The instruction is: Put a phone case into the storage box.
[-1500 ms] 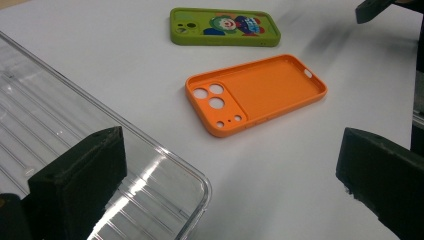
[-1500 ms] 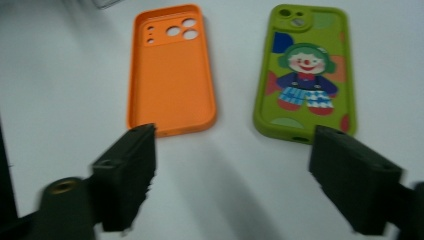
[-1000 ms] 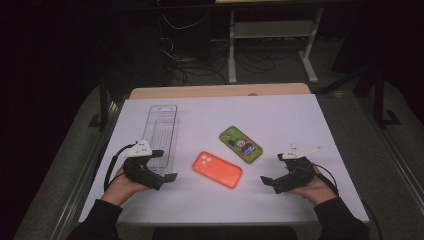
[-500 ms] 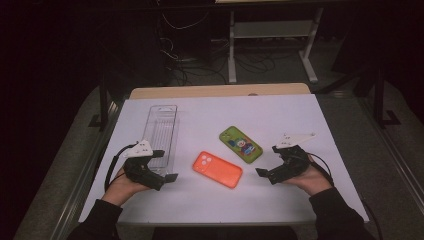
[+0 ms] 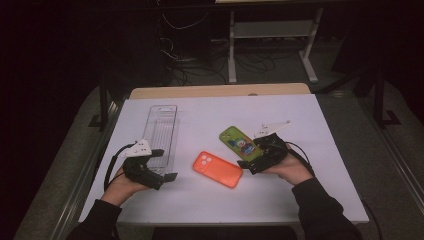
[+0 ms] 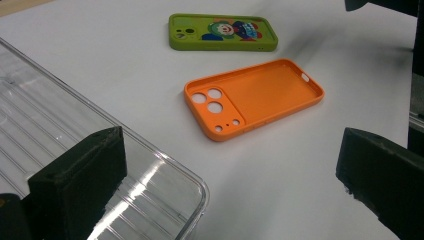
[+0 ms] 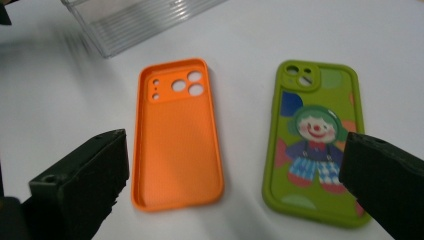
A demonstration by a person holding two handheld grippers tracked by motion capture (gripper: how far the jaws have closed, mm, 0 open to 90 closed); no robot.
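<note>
right gripper [image 5: 255, 162] fingers wide | left gripper [image 5: 165, 179] wide | right gripper view: clown on green case [image 7: 312, 140]

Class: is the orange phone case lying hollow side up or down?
Hollow side up: the orange phone case shows its raised rim and recessed inside.

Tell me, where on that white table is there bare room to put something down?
The far right of the table, beyond the green case, is bare, as is the near edge between both hands. It is crowded mid-table: clear tray, orange case, and the right tool by both cases.
</note>
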